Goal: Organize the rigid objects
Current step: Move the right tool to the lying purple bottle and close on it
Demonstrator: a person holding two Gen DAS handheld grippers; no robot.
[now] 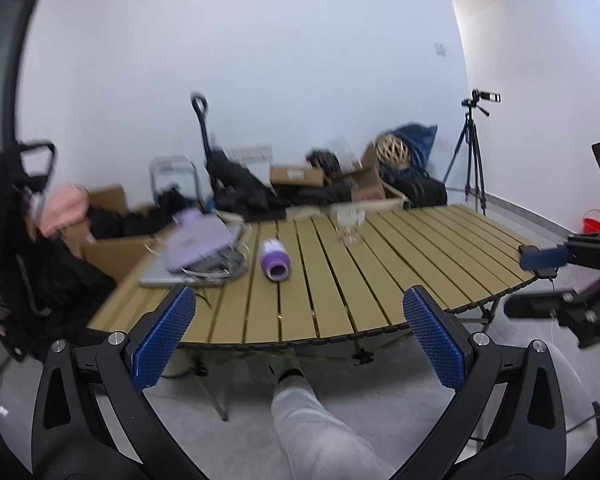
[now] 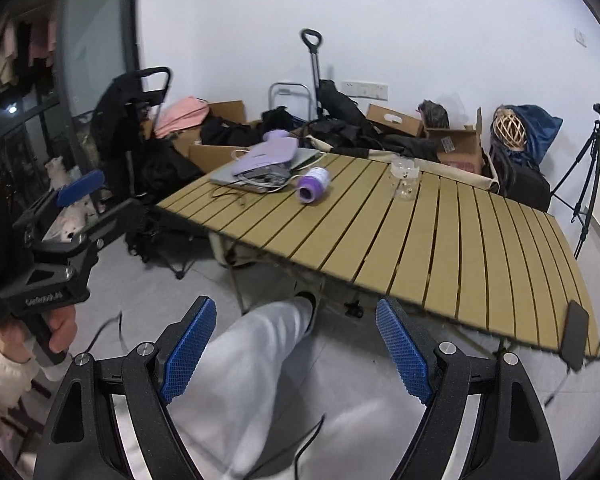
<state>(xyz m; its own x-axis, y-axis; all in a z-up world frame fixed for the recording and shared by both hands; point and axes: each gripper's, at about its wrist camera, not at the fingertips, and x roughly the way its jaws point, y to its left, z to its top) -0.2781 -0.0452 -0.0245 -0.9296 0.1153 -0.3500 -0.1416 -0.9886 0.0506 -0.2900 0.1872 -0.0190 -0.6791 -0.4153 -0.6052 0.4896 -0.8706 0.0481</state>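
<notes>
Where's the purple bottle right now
The purple bottle lies on its side on the slatted table, toward its left half in both wrist views, between the laptop pile and the clear glass cup.

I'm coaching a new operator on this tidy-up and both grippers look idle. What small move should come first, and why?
Probably bring the left gripper forward over the near edge of the slatted tan table toward the purple-and-white bottle lying on its side. Both it and the right gripper are open, empty and short of the table; the bottle is the nearest loose item, with the clear glass cup farther back.
</notes>
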